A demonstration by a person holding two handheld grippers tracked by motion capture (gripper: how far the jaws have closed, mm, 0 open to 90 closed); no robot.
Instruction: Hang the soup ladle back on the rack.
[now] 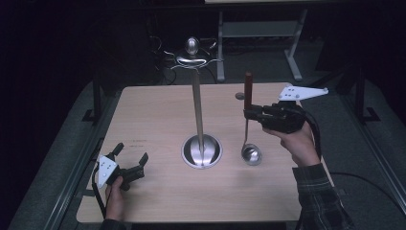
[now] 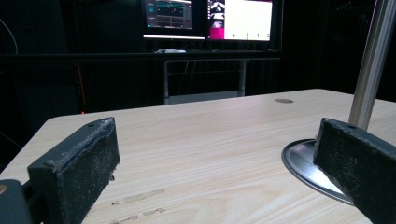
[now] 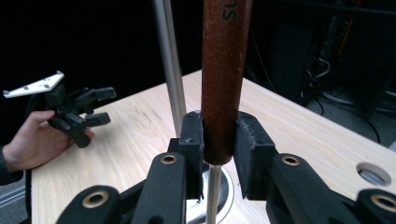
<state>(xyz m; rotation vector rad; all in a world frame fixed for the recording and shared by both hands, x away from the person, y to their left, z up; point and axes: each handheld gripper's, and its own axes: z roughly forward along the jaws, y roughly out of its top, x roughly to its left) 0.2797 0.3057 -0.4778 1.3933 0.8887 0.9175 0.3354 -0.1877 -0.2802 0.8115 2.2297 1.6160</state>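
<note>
A ladle with a brown wooden handle (image 1: pixel 248 89) and a small steel bowl (image 1: pixel 251 154) hangs upright over the right half of the table. My right gripper (image 1: pixel 249 114) is shut on that brown handle (image 3: pixel 223 70), its pads (image 3: pixel 192 140) pressing both sides. A tall steel stand (image 1: pixel 197 103) with hooks on top rises from a round base (image 1: pixel 202 151) at the table's middle. My left gripper (image 1: pixel 130 152) rests open at the front left, nothing between its pads (image 2: pixel 88 163); the stand's pole (image 2: pixel 371 65) and base (image 2: pixel 303 161) lie just right of it.
The light wooden table (image 1: pixel 158 115) has a small round hole (image 1: pixel 240 96) at the back right. Dark floor, a metal desk frame (image 1: pixel 258 28) and cables lie behind. Lit monitors (image 2: pixel 208 18) glow beyond the table's far edge in the left gripper view.
</note>
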